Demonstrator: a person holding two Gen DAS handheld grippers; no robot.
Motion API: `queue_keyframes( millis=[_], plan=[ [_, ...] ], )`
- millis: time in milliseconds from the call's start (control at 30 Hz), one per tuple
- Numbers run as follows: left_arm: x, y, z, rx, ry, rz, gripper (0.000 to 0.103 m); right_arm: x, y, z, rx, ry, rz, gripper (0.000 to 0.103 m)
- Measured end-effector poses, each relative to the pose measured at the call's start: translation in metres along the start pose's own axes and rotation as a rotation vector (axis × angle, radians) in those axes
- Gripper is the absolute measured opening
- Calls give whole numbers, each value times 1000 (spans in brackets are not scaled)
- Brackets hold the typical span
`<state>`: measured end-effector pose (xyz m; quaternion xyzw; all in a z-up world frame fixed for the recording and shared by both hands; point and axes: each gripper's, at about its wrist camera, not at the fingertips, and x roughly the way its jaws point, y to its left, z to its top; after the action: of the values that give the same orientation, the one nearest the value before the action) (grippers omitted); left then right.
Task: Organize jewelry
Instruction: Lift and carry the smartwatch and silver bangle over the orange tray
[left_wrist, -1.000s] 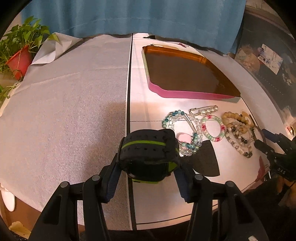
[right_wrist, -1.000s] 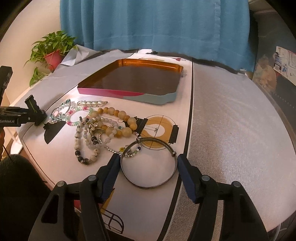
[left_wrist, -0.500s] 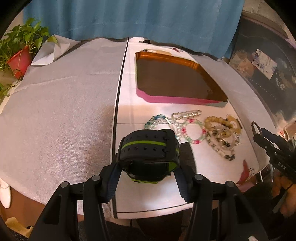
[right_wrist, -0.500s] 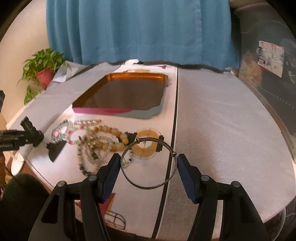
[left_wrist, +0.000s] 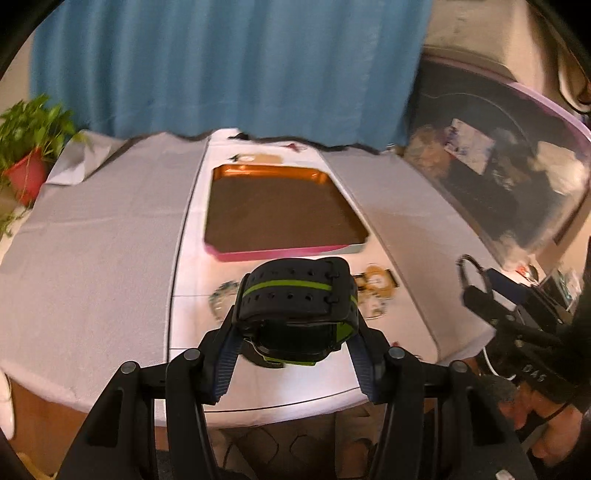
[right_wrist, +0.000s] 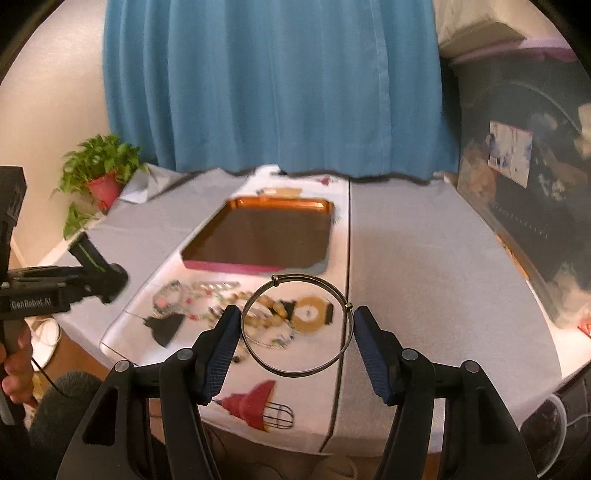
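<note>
My left gripper (left_wrist: 295, 328) is shut on a black watch (left_wrist: 297, 295) with a green stripe on its strap, held above the table's near edge. My right gripper (right_wrist: 297, 326) is shut on a thin silver bangle (right_wrist: 341, 343), also lifted clear of the table. A heap of beaded bracelets (right_wrist: 207, 299) lies on the white cloth below the bangle; in the left wrist view the watch hides most of the bracelets (left_wrist: 221, 295). Beyond them sits a tray (right_wrist: 255, 267) with an orange rim and pink front wall; the tray (left_wrist: 284, 254) holds nothing.
A potted plant (right_wrist: 103, 177) stands at the far left, a blue curtain (right_wrist: 273, 85) behind the table. Grey cloth (right_wrist: 424, 258) covers both sides of the round table (left_wrist: 92, 240). A hand holds the other gripper's handle at each view's edge. A dark cabinet (right_wrist: 524, 206) stands at right.
Both grippers have risen and pulled back from the table with the watch and the bangle still held. The bracelets and the tray look smaller and farther away now.
</note>
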<state>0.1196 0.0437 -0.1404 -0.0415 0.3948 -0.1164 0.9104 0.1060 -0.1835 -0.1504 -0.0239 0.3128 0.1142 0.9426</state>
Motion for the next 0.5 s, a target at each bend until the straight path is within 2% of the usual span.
queue_keyframes(
  millis=[133, 267, 400, 500],
  plan=[
    [-1, -8, 6, -40, 5, -38, 50, -11, 6, 4, 7, -24, 11, 63],
    [-6, -25, 11, -12, 2, -32, 50, -29, 8, 7, 17, -59, 29, 63],
    [-23, -41, 17, -4, -29, -49, 50, -49, 5, 10, 86, -76, 67, 63],
    [-47, -53, 23, -27, -65, -105, 50, -70, 6, 20, 85, -117, 77, 63]
  ],
)
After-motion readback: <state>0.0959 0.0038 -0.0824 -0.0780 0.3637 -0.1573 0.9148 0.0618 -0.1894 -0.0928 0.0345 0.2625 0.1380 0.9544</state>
